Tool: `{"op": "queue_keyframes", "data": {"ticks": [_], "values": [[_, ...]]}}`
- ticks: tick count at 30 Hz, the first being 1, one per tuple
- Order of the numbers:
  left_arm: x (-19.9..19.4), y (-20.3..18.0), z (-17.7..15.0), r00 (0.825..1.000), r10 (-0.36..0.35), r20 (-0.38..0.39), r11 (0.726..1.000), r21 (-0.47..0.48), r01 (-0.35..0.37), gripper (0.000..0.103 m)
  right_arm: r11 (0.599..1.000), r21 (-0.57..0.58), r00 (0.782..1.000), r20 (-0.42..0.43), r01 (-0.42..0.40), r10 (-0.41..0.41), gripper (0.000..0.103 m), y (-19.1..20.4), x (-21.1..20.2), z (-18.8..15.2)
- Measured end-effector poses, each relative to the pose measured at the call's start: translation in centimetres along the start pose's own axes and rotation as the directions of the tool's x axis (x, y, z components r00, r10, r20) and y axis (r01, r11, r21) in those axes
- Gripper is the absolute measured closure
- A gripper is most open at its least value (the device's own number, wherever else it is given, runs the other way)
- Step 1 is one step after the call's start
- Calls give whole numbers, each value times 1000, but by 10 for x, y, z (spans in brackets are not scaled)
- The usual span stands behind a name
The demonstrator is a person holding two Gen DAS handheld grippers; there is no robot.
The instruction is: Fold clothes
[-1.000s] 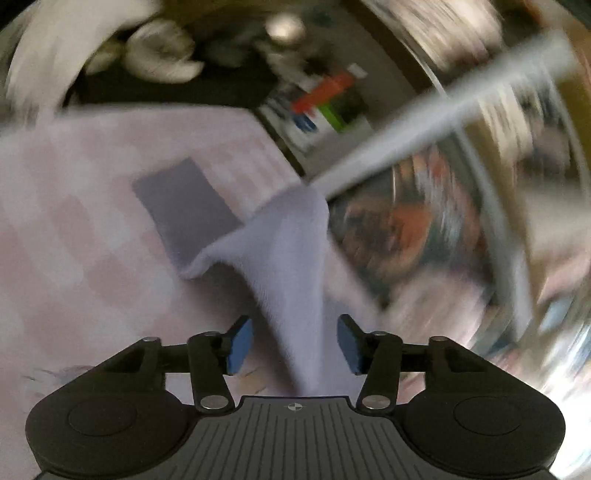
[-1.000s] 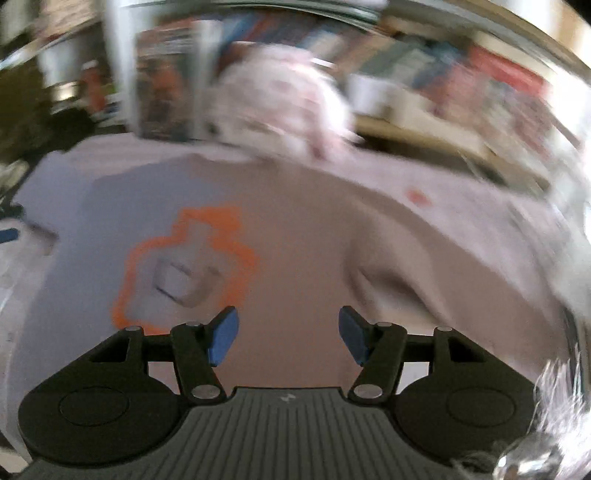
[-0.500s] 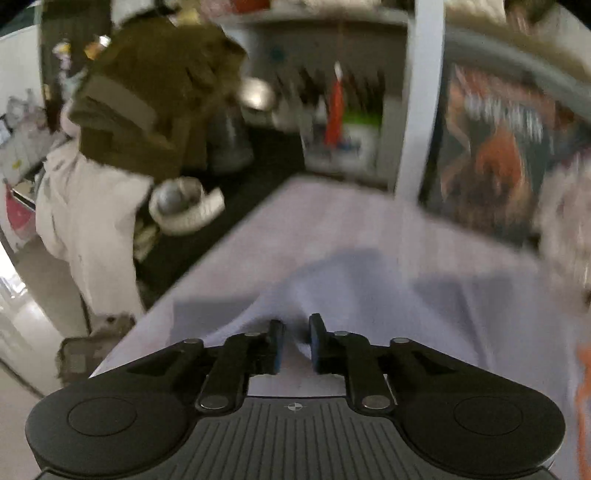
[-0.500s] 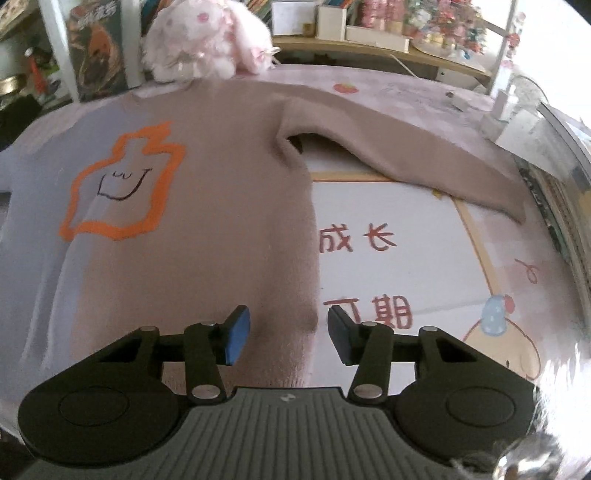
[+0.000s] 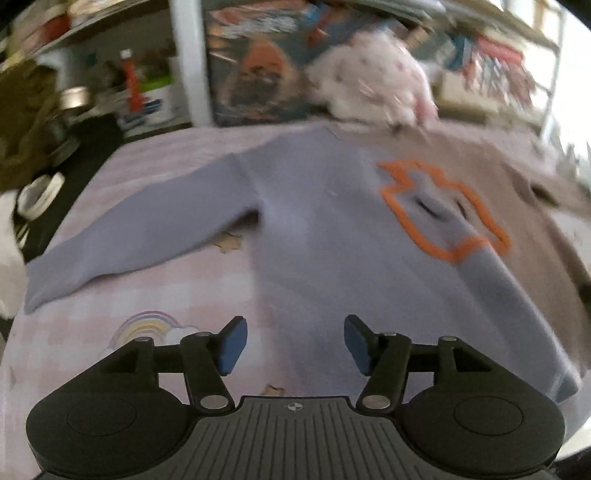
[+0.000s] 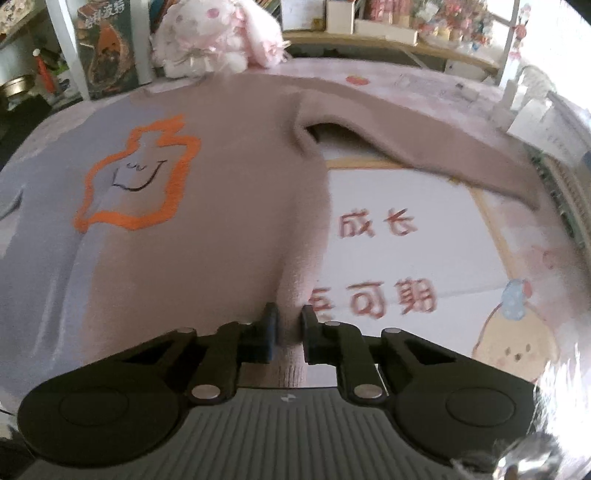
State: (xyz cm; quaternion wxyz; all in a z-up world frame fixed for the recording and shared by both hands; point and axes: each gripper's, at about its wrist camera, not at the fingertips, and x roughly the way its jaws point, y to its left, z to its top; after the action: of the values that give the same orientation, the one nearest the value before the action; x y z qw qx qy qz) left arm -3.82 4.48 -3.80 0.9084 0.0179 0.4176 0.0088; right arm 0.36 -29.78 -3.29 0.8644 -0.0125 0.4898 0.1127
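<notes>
A two-tone sweater, lavender on one half and tan on the other with an orange outline figure, lies spread flat on the table. In the left wrist view the sweater [image 5: 325, 206] has its lavender sleeve stretched out to the left. My left gripper [image 5: 293, 345] hangs open over the lavender hem area with nothing between its fingers. In the right wrist view the sweater [image 6: 221, 206] has its tan sleeve running out to the right. My right gripper [image 6: 286, 332] is shut on the tan bottom hem, a fold of fabric pinched between its pads.
The table wears a pink cover [image 6: 399, 236] printed with red characters and cartoon figures, and a rainbow print [image 5: 147, 325] shows near the left gripper. A white-and-pink plush toy [image 6: 218, 37] sits at the far edge. Shelves with books and boxes [image 6: 384, 29] stand behind.
My left gripper has let go of the lavender sleeve and opened, and the sleeve now lies flat. My right gripper has closed onto the tan hem.
</notes>
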Motion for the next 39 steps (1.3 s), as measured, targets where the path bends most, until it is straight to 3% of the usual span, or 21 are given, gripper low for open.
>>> {"op": "queue_keyframes", "data": {"ticks": [4, 5, 9, 11, 14, 17, 18, 19, 22, 29, 39], "values": [[7, -11, 0, 999, 30, -31, 997, 76, -28, 44, 978, -132, 987, -40, -159, 155, 92, 29, -8, -12], [7, -13, 0, 999, 22, -30, 997, 79, -19, 44, 980, -153, 992, -38, -125, 121, 92, 32, -8, -14], [8, -21, 2, 1000, -13, -29, 996, 89, 15, 45, 998, 47, 999, 27, 29, -30, 92, -7, -12, -9], [8, -25, 3, 999, -30, -28, 995, 94, 32, 45, 994, 58, 994, 43, 93, -96, 92, -15, -13, -8], [8, -29, 4, 998, -52, -22, 994, 91, 54, 61, 985, 57, 986, 45, 161, -163, 92, -20, -14, -9], [8, -27, 3, 999, -43, -14, 993, 105, 44, 83, 996, 23, 996, 29, 85, -86, 92, -6, -19, -15], [8, -27, 3, 999, -33, -11, 993, 115, 34, 95, 998, 10, 998, 25, 56, -56, 91, 0, -21, -17], [8, -26, 3, 1000, -23, -8, 992, 124, 24, 98, 999, -3, 999, 25, 40, -40, 91, 6, -21, -19], [10, -18, 6, 1000, -4, -15, 992, 122, 6, 98, 999, -41, 1000, 23, -4, 5, 91, 22, -21, -24], [14, 1, 10, 999, 33, -12, 995, 100, -31, 98, 1000, -13, 1000, 14, -5, 6, 91, 21, -25, -26], [16, 11, 10, 1000, 29, 0, 996, 89, -29, 97, 1000, -11, 1000, 4, -5, 5, 89, 15, -25, -26]]}}
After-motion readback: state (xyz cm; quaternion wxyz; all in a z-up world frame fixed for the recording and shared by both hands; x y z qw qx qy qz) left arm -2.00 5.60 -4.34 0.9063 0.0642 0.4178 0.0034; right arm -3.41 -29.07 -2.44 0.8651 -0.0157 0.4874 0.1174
